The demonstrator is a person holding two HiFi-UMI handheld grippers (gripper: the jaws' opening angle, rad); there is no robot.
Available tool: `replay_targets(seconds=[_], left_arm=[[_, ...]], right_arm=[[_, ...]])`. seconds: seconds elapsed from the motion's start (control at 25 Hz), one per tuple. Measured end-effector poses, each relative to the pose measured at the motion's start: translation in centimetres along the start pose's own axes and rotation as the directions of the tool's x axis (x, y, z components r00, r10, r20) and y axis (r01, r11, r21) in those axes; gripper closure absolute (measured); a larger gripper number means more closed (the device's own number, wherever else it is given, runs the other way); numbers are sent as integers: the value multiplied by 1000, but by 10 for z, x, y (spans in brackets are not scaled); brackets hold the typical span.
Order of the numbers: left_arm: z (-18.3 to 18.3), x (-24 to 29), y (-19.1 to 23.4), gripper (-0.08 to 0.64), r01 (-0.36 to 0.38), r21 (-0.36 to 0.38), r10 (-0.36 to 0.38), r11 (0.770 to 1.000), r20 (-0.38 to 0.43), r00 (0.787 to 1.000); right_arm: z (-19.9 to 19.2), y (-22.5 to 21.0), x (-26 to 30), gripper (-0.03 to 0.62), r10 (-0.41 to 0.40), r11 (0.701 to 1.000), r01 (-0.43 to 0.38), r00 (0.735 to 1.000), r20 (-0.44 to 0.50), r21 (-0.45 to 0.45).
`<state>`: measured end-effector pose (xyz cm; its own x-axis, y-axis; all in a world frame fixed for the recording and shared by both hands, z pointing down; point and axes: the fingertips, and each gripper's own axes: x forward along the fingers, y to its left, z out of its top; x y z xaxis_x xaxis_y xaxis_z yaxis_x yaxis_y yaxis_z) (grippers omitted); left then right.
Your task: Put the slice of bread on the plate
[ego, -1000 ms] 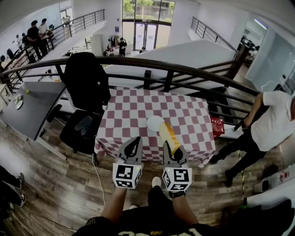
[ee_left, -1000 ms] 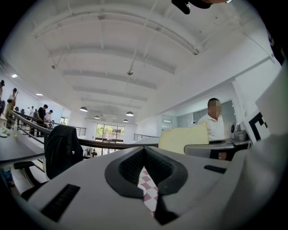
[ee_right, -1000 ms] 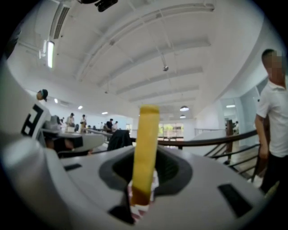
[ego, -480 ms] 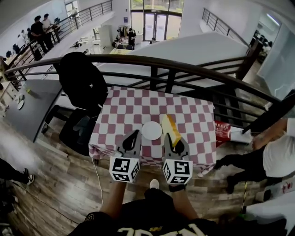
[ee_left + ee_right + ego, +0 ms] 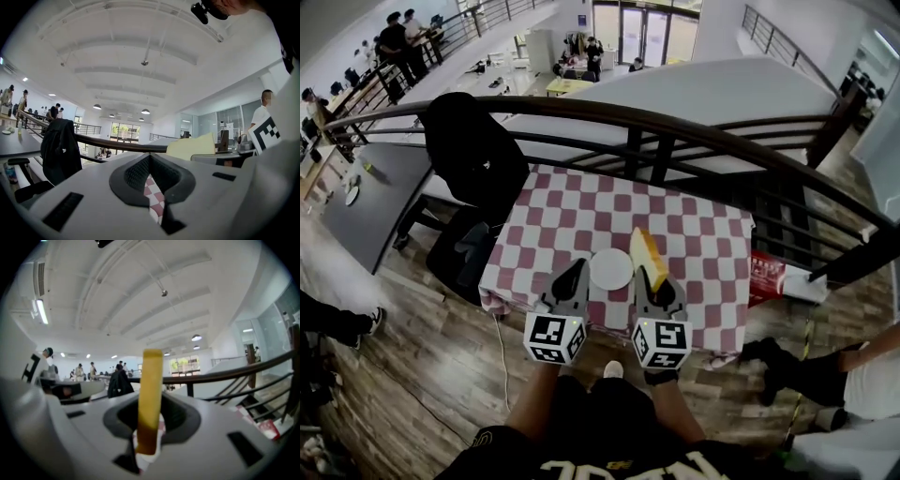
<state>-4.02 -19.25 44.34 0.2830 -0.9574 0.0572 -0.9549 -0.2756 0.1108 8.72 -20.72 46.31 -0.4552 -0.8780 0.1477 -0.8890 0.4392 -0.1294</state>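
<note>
Red-and-white checked cloth covers the table, which stands against a dark curved railing.

- White plate: lies on the cloth near the table's front edge. From the head view it shows between the tips of the two grippers.
- Slice of bread: clamped in the right gripper, on edge and upright, with its pale yellow face side-on to the head view. It is held above the cloth just right of the plate and does not touch it. In the right gripper view the jaws press on the slice's lower, browner end from both sides, and the rest stands up past them.
- Left gripper: jaws drawn together, nothing between them; only a thin strip of checked cloth shows through the slit. Its tip sits just left of the plate.
- Black jacket: hangs over a chair at the table's left side.
- Floor: wood planks.
</note>
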Motion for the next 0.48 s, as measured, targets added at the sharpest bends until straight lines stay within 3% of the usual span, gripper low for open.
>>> replay_targets(seconds=[0.2, 0.48], left_arm=[[-17, 14, 6, 543, -18, 47, 20, 999, -43, 999], [-31, 51, 16, 543, 40, -8, -41, 999, -58, 998]], right_arm=[[-14, -4, 17, 497, 32, 999, -31, 999, -27, 29], [-32, -7, 44, 497, 24, 999, -21, 997, -76, 42]])
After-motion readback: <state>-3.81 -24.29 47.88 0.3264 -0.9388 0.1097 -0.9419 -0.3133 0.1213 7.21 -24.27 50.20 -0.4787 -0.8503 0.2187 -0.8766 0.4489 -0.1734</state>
